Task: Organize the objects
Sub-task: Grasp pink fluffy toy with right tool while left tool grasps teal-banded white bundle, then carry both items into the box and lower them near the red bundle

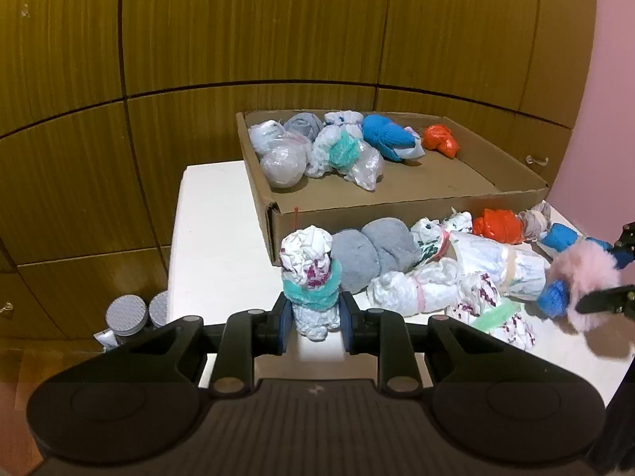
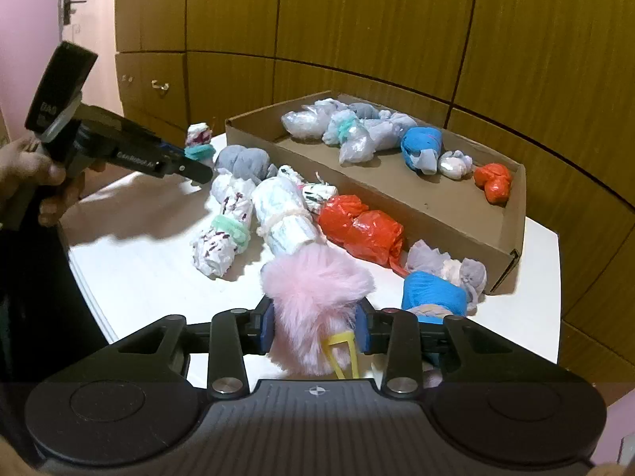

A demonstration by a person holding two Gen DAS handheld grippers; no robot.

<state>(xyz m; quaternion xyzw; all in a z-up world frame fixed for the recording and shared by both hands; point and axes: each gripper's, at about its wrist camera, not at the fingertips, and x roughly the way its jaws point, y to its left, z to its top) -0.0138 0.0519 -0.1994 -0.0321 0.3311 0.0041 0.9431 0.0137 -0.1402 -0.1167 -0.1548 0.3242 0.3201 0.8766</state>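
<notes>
The left gripper (image 1: 313, 317) clamps a teal-banded bundle (image 1: 311, 273); the right gripper (image 2: 315, 329) clamps a pink fluffy bundle (image 2: 313, 297). Lift both straight up, then clear the cardboard box (image 1: 397, 206) wall before releasing inside.

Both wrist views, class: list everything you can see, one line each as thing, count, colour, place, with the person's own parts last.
Cardboard box: one, brown, far side of the table.
Table: one, white, under everything.
Bundles in the box: roughly eight; white, clear, grey, blue, orange; along its back wall.
Bundles on the table: roughly nine; white, grey, orange, blue; in front of the box.
Teal-banded white bundle: one, in the left tongs.
Pink fluffy bundle: one, in the right tongs.
Wooden panels: brown, behind.
Grey lids: two, beside the table, low.
Left tongs: black, shut.
Right tongs: black, shut.
Hand: one, holding the left tool.
</notes>
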